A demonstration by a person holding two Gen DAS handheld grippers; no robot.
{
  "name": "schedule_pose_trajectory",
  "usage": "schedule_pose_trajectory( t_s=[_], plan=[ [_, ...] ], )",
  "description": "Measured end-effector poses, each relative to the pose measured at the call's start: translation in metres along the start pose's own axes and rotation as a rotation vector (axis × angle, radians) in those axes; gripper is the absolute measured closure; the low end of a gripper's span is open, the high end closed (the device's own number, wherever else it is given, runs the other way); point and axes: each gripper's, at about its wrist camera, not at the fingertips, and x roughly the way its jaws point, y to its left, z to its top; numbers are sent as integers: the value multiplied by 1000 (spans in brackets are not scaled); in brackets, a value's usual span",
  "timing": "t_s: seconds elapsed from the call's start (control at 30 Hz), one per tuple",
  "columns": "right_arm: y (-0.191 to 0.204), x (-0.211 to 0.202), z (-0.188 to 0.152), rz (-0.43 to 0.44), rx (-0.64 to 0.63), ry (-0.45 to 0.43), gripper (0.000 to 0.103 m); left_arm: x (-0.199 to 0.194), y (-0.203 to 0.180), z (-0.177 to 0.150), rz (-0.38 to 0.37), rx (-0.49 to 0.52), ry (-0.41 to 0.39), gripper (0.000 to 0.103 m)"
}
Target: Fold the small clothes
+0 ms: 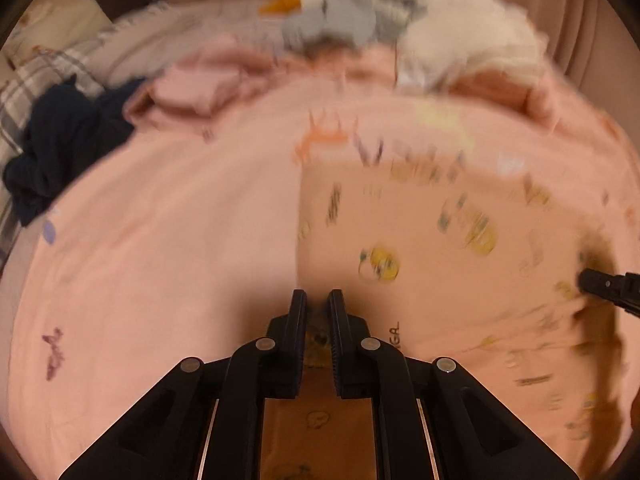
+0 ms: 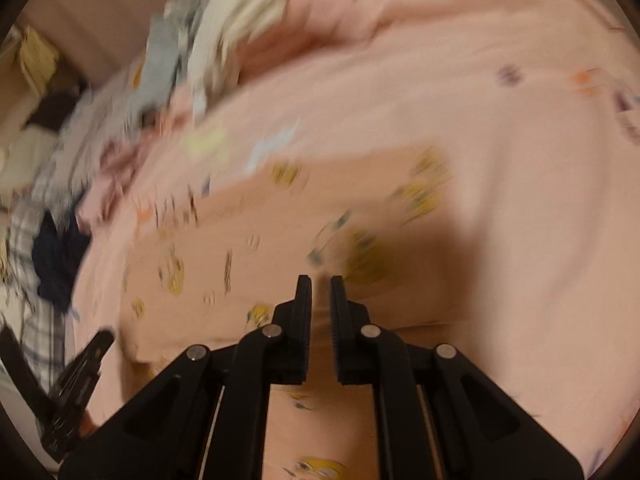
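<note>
A peach garment with yellow cartoon prints (image 1: 440,248) lies spread on the pink bed cover (image 1: 160,240). My left gripper (image 1: 318,300) is shut on the garment's near edge, with cloth between its fingers. My right gripper (image 2: 320,288) is shut on another part of the same garment (image 2: 280,232), and the cloth runs under its fingers. The right gripper's tip (image 1: 604,284) shows at the right edge of the left wrist view. The left gripper (image 2: 80,380) shows at the lower left of the right wrist view. Both views are motion-blurred.
A folded pink garment (image 1: 192,92) and a dark navy heap (image 1: 68,140) lie at the far left of the bed. A grey and white pile of clothes (image 1: 400,28) and a plush toy with an orange beak (image 1: 288,0) lie at the back. A plaid pillow (image 1: 36,80) is at the left.
</note>
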Motion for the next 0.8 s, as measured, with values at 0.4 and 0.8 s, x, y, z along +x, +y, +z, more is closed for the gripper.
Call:
schedule_pose_trajectory(
  t_s=[0.4,0.8],
  plan=[
    [-21,1,-42,15,-2,-15,103,-6,36,-32,-78,-39,-12,65],
    [-44,-32,-105,-41,-64,1,102,-35,52,-85,-89,-13,16,66]
  ],
)
